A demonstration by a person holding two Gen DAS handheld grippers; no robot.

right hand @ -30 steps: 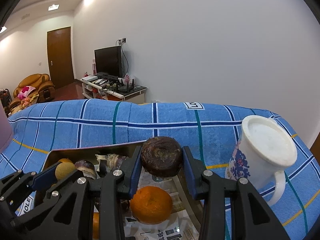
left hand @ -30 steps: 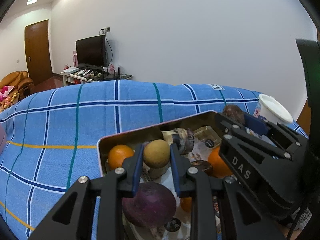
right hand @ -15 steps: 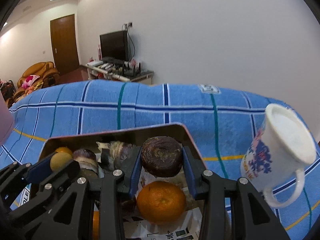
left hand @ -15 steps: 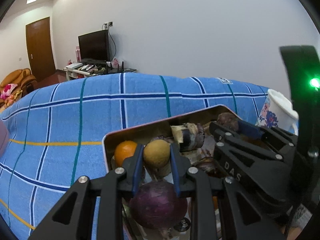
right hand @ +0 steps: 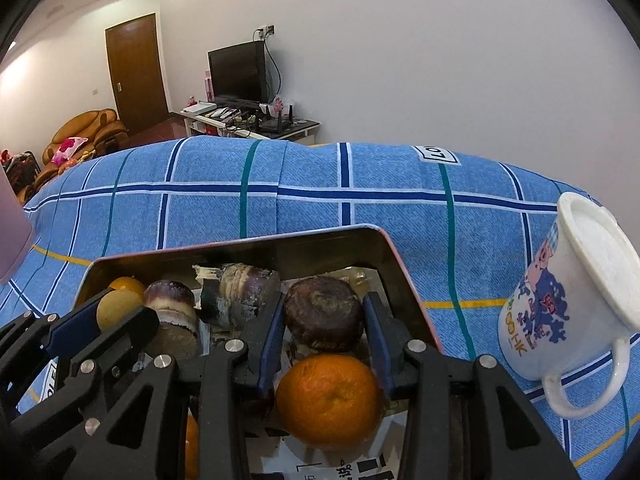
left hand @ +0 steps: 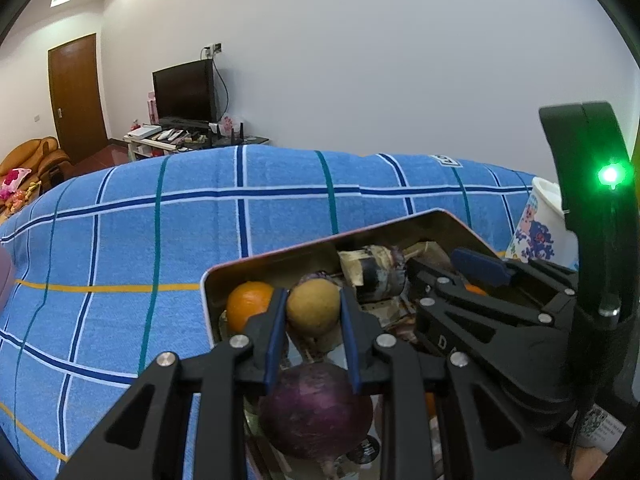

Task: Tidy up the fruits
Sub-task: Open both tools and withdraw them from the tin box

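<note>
A metal tin (left hand: 280, 254) (right hand: 240, 246) on the blue checked cloth holds fruit. My left gripper (left hand: 313, 312) is shut on a small tan round fruit (left hand: 313, 311), low inside the tin beside an orange (left hand: 248, 304); a purple round fruit (left hand: 316, 416) lies under the fingers. My right gripper (right hand: 325, 316) is shut on a dark brown wrinkled fruit (right hand: 325, 314), down in the tin's far right corner, above an orange (right hand: 328, 396). The left gripper and its tan fruit (right hand: 118, 307) show at left in the right wrist view.
A white mug with a blue cartoon print (right hand: 576, 312) (left hand: 540, 228) stands on the cloth right of the tin. Cut purple-skinned pieces (right hand: 240, 292) and printed paper lie in the tin. A pink object (right hand: 10, 232) sits at the far left edge.
Both grippers have lowered with their fruits into the tin. The right gripper's dark fruit has gone from above the rim to inside the far right corner.
</note>
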